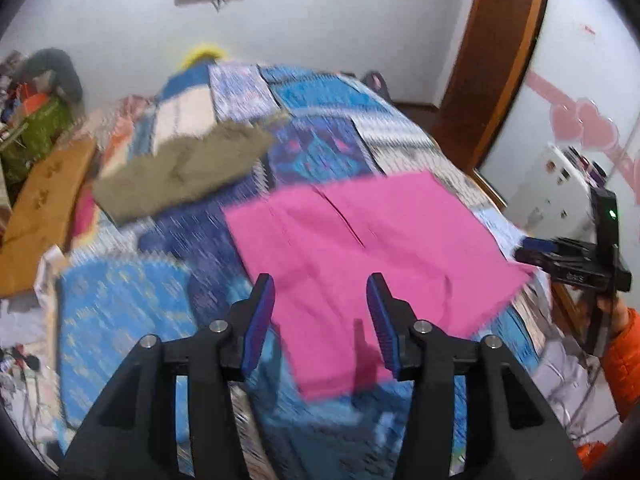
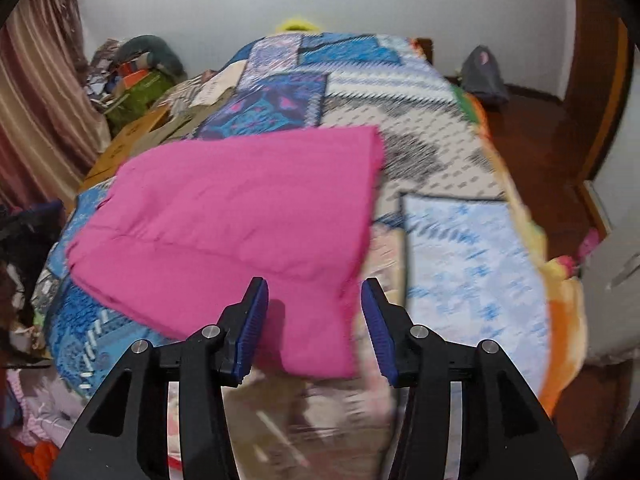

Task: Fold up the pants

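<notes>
Pink pants (image 1: 360,248) lie flat on the patchwork bedspread (image 1: 320,140), folded into a rough rectangle with one narrower end hanging toward me. My left gripper (image 1: 321,292) is open and empty, hovering over the pants' near end. My right gripper (image 2: 315,296) is open and empty, just above the near lower part of the pink pants (image 2: 240,216). The right gripper also shows in the left wrist view (image 1: 560,260), beside the pants' right corner. Both views are motion-blurred.
An olive-brown garment (image 1: 184,168) lies on the bed to the far left of the pants. A cardboard piece (image 1: 44,208) and cluttered boxes (image 1: 36,128) stand at the left. A wooden door frame (image 1: 500,60) and dark floor (image 2: 532,128) are on the right.
</notes>
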Action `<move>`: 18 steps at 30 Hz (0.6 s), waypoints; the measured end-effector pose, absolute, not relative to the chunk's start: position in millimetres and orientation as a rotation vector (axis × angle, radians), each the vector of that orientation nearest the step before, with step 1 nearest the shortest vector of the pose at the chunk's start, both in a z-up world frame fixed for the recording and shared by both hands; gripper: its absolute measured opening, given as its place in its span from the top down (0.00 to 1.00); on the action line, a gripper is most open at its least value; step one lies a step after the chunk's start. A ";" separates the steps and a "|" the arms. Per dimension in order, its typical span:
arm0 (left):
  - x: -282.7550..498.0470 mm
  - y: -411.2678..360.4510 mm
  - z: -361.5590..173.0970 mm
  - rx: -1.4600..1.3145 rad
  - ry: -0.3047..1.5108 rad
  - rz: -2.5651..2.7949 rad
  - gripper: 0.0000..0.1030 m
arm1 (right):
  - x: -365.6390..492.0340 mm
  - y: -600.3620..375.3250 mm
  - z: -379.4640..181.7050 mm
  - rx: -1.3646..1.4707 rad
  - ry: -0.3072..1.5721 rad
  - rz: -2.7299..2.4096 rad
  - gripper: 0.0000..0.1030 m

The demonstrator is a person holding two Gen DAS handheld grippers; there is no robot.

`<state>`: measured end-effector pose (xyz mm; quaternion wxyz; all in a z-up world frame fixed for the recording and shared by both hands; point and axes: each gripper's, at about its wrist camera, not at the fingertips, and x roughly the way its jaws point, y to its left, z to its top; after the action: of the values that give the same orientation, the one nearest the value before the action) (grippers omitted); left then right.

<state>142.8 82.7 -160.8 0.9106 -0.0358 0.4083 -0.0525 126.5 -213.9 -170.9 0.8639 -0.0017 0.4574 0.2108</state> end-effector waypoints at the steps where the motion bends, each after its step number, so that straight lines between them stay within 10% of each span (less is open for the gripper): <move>1: 149.5 88.8 -158.2 -0.066 0.833 -0.086 0.51 | 130.0 -215.5 -167.5 -0.009 0.950 0.435 0.56; 18: 266.2 137.2 -223.4 -0.092 0.957 -0.024 0.51 | 264.9 -190.0 -180.1 -0.015 0.902 0.381 0.51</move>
<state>266.2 137.2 -223.4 0.8865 -0.0441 0.4604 -0.0116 264.9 -190.0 -180.1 0.8825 -0.0071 0.4331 0.1831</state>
